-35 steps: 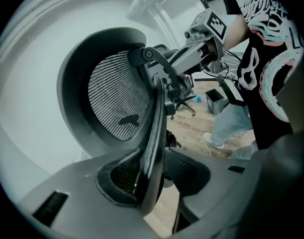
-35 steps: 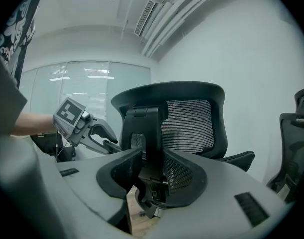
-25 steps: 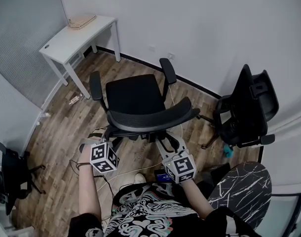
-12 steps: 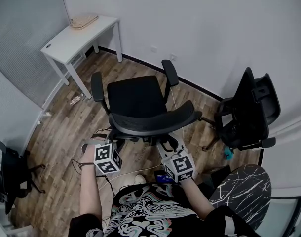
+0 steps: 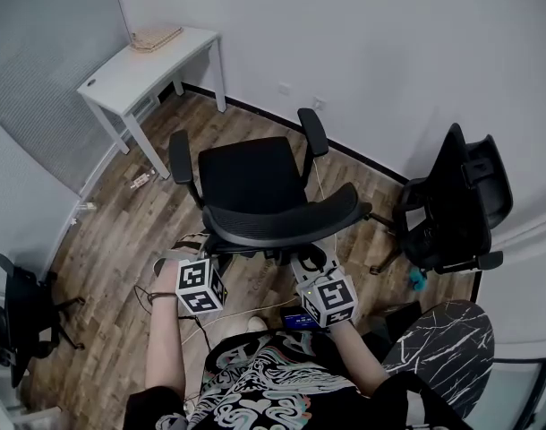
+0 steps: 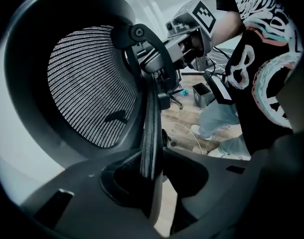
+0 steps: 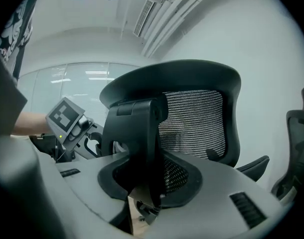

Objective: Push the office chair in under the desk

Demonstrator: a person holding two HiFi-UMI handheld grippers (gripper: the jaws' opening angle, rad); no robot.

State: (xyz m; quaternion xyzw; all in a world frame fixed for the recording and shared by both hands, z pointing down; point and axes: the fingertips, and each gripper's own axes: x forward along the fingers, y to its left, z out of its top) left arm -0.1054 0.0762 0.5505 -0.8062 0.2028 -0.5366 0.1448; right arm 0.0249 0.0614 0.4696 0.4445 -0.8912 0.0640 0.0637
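L gripper (image 6: pixel 153 164): jaws are standing partly open, having just been closing, w/ a thin black strut (image 6: pixel 151 128) of the office chair (image 5: pixel 253 179) running edge-on btwn them. The strut is sitting close against one pad. A sliver of floor is showing beside it on the other side, so the jaws aren't clamping it. The mesh backrest (image 6: pixel 89 88) is filling the left gripper view just beyond.

R gripper (image 7: pixel 144 183): jaws are also standing roughly half open, having just been closing, w/ the chair's black back bracket (image 7: pixel 137 133) standing btwn them. Mesh is showing thru a gap btwn the bracket and one jaw, so the pads aren't pressing on both sides.

In the head view, both grippers are pointing at the rear of the backrest, L near its left end and R nearer the middle. The person in a patterned shirt (image 5: pixel 264 379) is standing right behind the chair.

The chair is standing on the wood floor (image 5: pixel 112 231) mid-room. Its backrest is facing the person and its seat is facing the wall. The white desk (image 5: pixel 134 70) is standing up-left by the wall, well apart from the chair, so the chair isn't under it. A flat tan item (image 5: pixel 155 37) is lying on the desk's far end; can't tell what it is. A second black chair (image 5: pixel 456 200) is standing at right by the wall. A third chair (image 5: pixel 18 307) is partly showing at the left edge.
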